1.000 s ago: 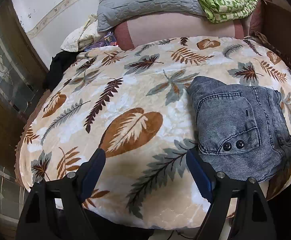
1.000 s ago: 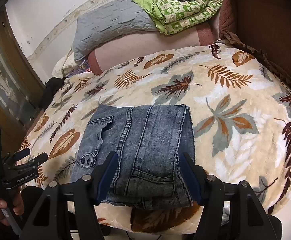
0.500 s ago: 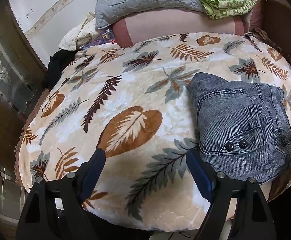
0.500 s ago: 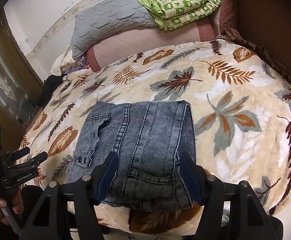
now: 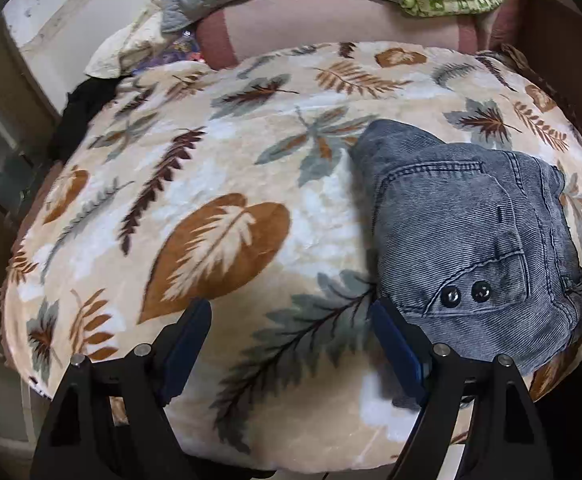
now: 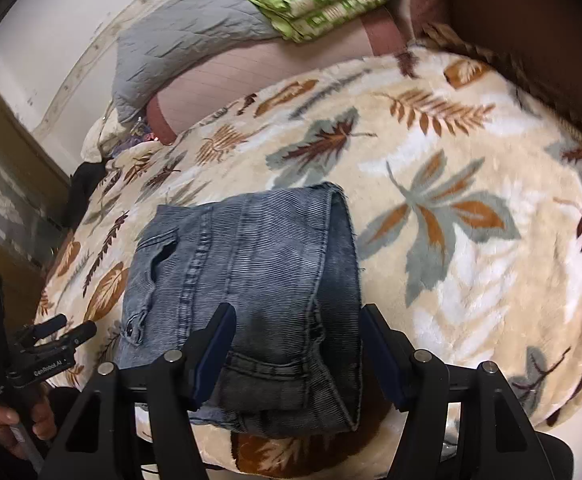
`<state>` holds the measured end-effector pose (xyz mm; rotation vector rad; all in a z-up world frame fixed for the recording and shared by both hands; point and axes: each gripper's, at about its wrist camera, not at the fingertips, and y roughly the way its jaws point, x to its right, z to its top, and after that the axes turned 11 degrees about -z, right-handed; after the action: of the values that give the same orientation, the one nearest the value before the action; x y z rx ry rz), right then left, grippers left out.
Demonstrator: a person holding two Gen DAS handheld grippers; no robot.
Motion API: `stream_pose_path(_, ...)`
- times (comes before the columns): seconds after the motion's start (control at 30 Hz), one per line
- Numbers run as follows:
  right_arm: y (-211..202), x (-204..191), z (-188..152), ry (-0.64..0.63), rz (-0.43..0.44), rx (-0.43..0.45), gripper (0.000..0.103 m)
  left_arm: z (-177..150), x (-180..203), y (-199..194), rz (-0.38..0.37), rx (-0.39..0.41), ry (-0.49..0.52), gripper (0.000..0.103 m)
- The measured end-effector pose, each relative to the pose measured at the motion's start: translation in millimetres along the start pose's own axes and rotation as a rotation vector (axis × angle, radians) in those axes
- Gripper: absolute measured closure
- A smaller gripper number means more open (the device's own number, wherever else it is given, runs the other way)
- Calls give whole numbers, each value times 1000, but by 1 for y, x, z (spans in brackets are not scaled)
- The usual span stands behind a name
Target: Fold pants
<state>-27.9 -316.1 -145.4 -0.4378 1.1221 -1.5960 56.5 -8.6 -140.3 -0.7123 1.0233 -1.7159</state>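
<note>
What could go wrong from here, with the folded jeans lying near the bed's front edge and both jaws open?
1. The folded grey-blue denim pants lie at the front edge of the leaf-patterned plush blanket; a nudge could slide them off.
2. The right gripper straddles only the top layers, so closing there might peel the fold open.
3. The left gripper sits over bare blanket and may pinch the plush instead of denim.

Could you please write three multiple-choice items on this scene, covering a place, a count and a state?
1. Where do the folded jeans lie?
A. on the leaf-print blanket
B. on the grey pillow
C. on the floor

2. How many dark buttons sit on the jeans' pocket?
A. one
B. two
C. four

3. How does the right tool stand?
A. shut on the jeans
B. open, over the jeans
C. shut on the blanket

Key: 1 A, blanket surrounds them; 2 B, a pair side by side; 3 B, a wide gap between its fingers.
</note>
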Motion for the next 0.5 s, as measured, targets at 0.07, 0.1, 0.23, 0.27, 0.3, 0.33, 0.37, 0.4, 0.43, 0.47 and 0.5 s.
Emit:
stream_pose_path(0.07,8,6,2,24,25,-28,35,4,1,6,-47,-10,0,20)
stream_pose_path(0.1,13,10,3,41,35,-44,35,6,2,10,-60,-17,2,20)
stream_pose_path(0.23,30,26,8,102,76,-94,35,13,2,21,-98,-37,-3,20)
stream_pose_path(0.27,34,29,9,117,89,-105,35,14,3,24,-101,-40,-6,20)
stream_pose_path(0.3,38,30,10,126,100,-118,35,17,3,26,-118,-38,-10,20)
stream_pose_path(0.33,41,32,11,131,108,-130,35,18,3,27,-136,-36,-13,20)
stream_pose_path(0.37,45,33,12,135,114,-138,35,21,4,28,-161,-35,-19,20)
stream_pose_path(0.4,49,34,14,143,121,-145,35,23,4,29,-187,-33,-26,20)
stream_pose_path(0.43,51,34,15,147,127,-146,35,25,5,29,-213,-30,-32,20)
stream_pose_path(0.47,53,35,17,151,135,-146,34,27,6,31,-252,-32,-38,20)
stream_pose_path(0.5,55,36,20,158,144,-145,34,28,7,32,-274,-37,-43,20)
